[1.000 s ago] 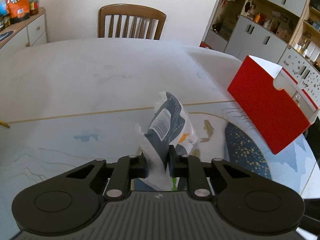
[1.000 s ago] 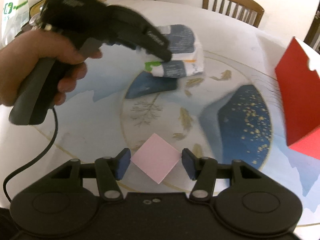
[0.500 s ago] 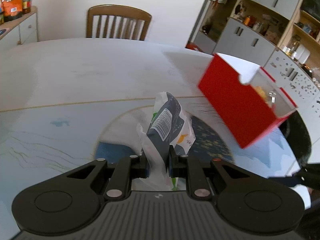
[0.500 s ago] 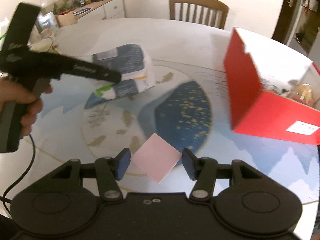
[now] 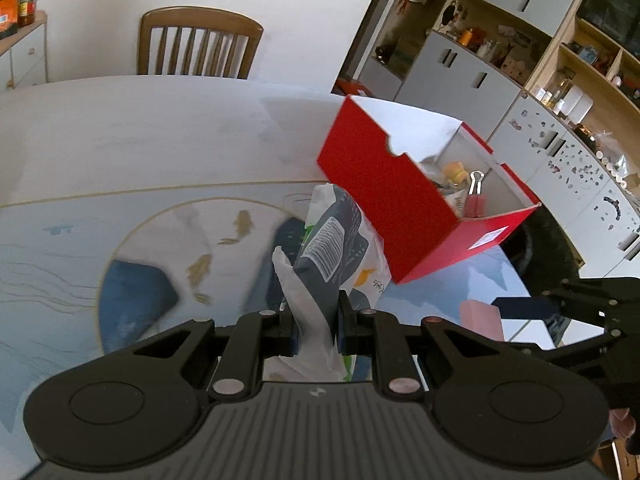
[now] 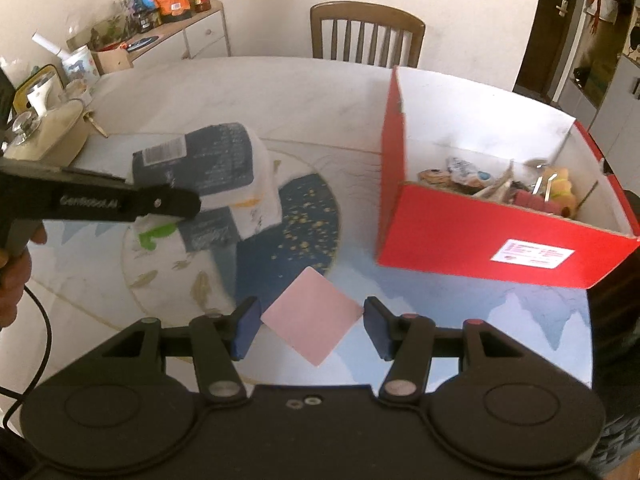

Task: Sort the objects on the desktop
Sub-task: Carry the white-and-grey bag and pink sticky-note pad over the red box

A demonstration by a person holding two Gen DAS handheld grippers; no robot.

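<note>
My left gripper (image 5: 314, 328) is shut on a blue and white tissue pack (image 5: 340, 248) and holds it above the table, just left of the open red box (image 5: 396, 204). The pack (image 6: 216, 168) also shows in the right wrist view, held by the left gripper (image 6: 188, 204). My right gripper (image 6: 310, 326) is shut on a pink square pad (image 6: 314, 320), gripped by two corners, in front of the red box (image 6: 492, 240). The box holds several small items, among them a binder clip (image 5: 474, 186).
The round table (image 6: 280, 92) has a fish-pattern centre. A wooden chair (image 6: 366, 34) stands at its far side. A cream bag (image 6: 52, 136) sits at the left edge. A sideboard (image 6: 168, 36) with snacks and shelving (image 5: 540, 80) line the room.
Both grippers have swung right toward the red box with their loads. The box now sits closer and more central in both views, and its inside shows.
</note>
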